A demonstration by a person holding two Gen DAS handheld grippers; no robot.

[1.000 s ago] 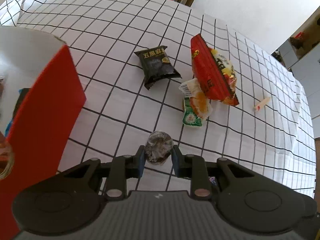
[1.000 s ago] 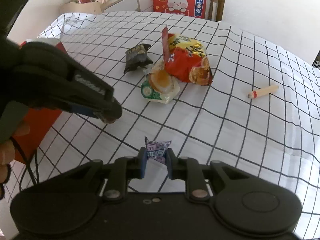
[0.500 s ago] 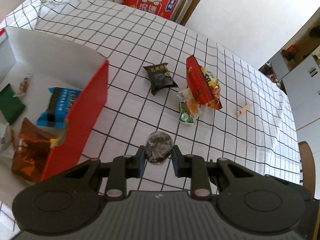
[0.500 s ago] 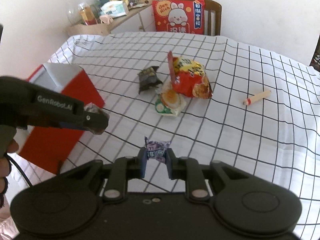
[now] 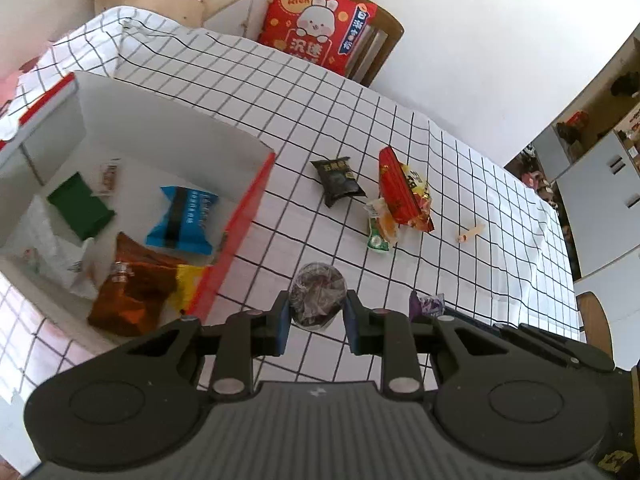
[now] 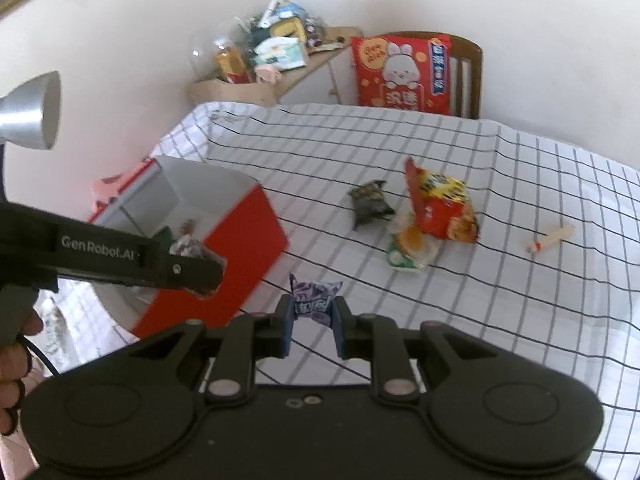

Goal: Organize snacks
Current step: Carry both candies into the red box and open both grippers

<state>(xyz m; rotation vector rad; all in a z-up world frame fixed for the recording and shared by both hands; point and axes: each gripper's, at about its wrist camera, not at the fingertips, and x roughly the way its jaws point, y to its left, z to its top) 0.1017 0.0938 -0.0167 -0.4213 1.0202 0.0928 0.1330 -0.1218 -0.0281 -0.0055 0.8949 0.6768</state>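
A table under a white cloth with a black grid (image 5: 328,128) fills both views; a chair with a red rabbit cushion (image 5: 316,24) stands at its far edge, at 12 o'clock.

Left wrist view, left to right: a red-sided box with a white interior (image 5: 240,220) lies open at 9 o'clock. Inside are a green packet (image 5: 80,206), a blue packet (image 5: 182,222) and a brown-orange packet (image 5: 132,286). The left gripper (image 5: 316,314) points steeply down at the cloth just right of the box wall, its jaws clamped on a round dark snack in clear wrap (image 5: 318,294). At 1 o'clock from it lie a black packet (image 5: 338,180), a large red bag (image 5: 404,196) resting on a green-and-orange packet (image 5: 380,228), and, further right, a small pale stick (image 5: 472,233). The purple-wrapped candy (image 5: 426,304) shows just right of the fingers.

Right wrist view: the right gripper (image 6: 314,322) slopes downward, jaws clenched on that purple candy. At 9 o'clock the left tool appears side-on, a hand (image 6: 14,344) gripping its handle, its tip by the box's near corner.

Only the left view shows the box contents. Only the right view shows the hand, a grey lamp shade (image 6: 30,114) and a cluttered shelf (image 6: 264,60).
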